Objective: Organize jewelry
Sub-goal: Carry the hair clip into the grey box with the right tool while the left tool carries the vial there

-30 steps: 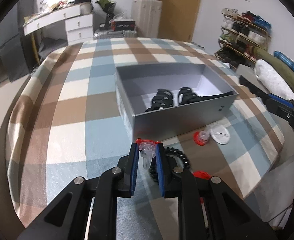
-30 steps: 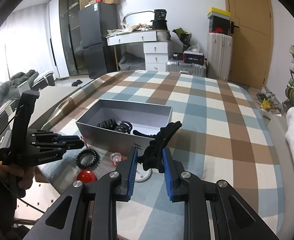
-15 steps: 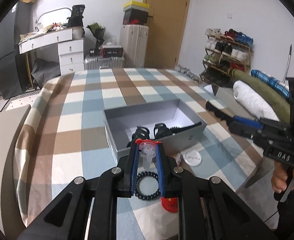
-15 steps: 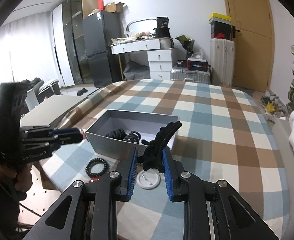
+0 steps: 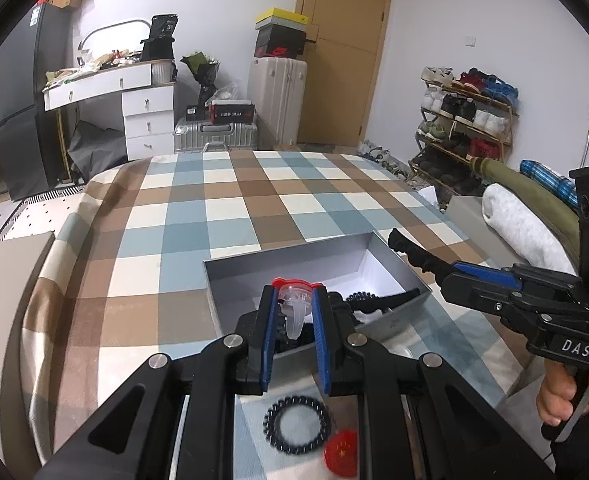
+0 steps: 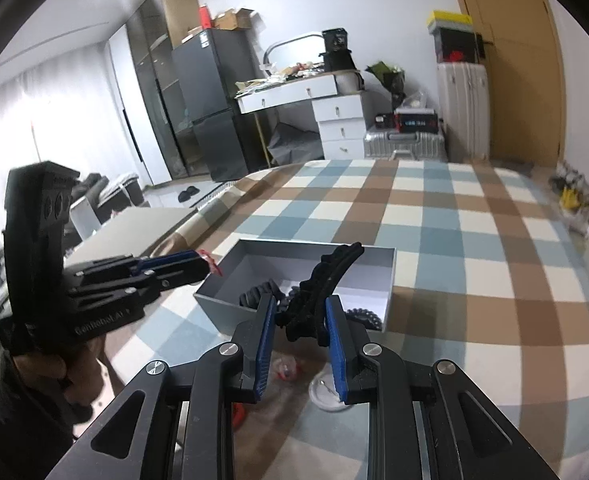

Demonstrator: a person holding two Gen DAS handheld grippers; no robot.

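Observation:
My left gripper (image 5: 293, 300) is shut on a small clear tube with a red cap (image 5: 293, 304), held above the near edge of the grey box (image 5: 234, 312). My right gripper (image 6: 300, 308) is shut on a black hair claw clip (image 6: 326, 280) and holds it over the box's near right corner (image 6: 390, 280). The box holds black hair ties and clips (image 6: 262, 294). A black spiral hair tie (image 5: 297, 424) and a red badge (image 5: 341, 454) lie on the checked cloth below my left gripper.
A clear round lid (image 6: 328, 394) and a small clear red-capped tube (image 6: 286, 370) lie on the cloth under my right gripper. The plaid table (image 5: 234, 208) stretches beyond the box. A desk, suitcases and a shoe rack stand behind.
Both grippers have risen and moved over the box, each keeping its load. The spiral hair tie and red badge now lie below and behind the left fingers.

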